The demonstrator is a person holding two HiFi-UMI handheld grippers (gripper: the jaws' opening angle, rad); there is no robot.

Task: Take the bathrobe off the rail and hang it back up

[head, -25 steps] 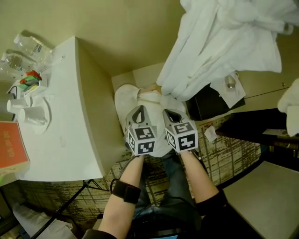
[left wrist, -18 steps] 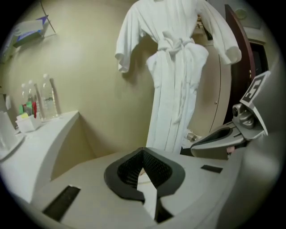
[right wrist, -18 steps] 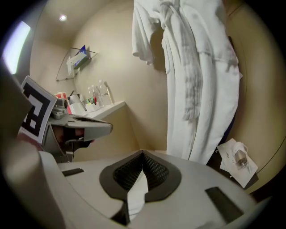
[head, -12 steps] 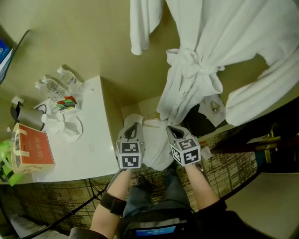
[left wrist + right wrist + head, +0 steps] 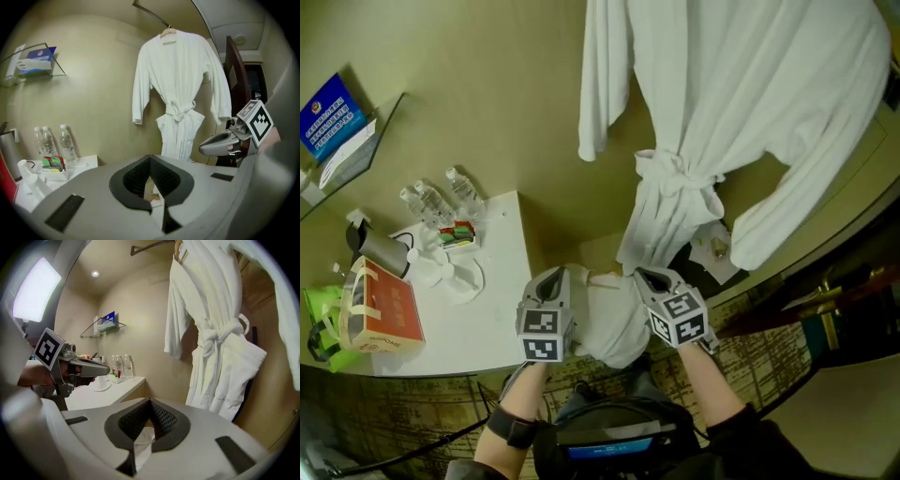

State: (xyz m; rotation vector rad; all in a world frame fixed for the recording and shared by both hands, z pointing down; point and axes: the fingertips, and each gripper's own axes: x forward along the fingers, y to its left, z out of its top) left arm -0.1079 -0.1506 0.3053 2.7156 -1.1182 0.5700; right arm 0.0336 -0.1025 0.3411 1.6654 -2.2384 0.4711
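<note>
A white bathrobe (image 5: 741, 103) hangs against the beige wall, its belt (image 5: 670, 173) tied at the waist. In the left gripper view the bathrobe (image 5: 176, 89) sits on a hanger (image 5: 168, 32) under a dark rail (image 5: 150, 11). The bathrobe (image 5: 220, 333) also fills the right of the right gripper view. My left gripper (image 5: 550, 281) and right gripper (image 5: 649, 278) are held side by side below the hem, apart from the cloth. Both are shut with nothing between the jaws. The left gripper (image 5: 151, 161) sees the right one (image 5: 220, 143) beside it.
A white counter (image 5: 492, 323) at the left carries water bottles (image 5: 431, 199), a kettle (image 5: 380, 248), cups and an orange box (image 5: 380, 309). A glass shelf (image 5: 337, 117) is on the wall above. A dark box (image 5: 694, 253) stands under the robe, and a white rounded thing (image 5: 605, 323) lies between the grippers.
Both grippers have risen side by side, still shut. The head view has tilted upward, so the robe's sleeves and body and the wall shelf have come into view.
</note>
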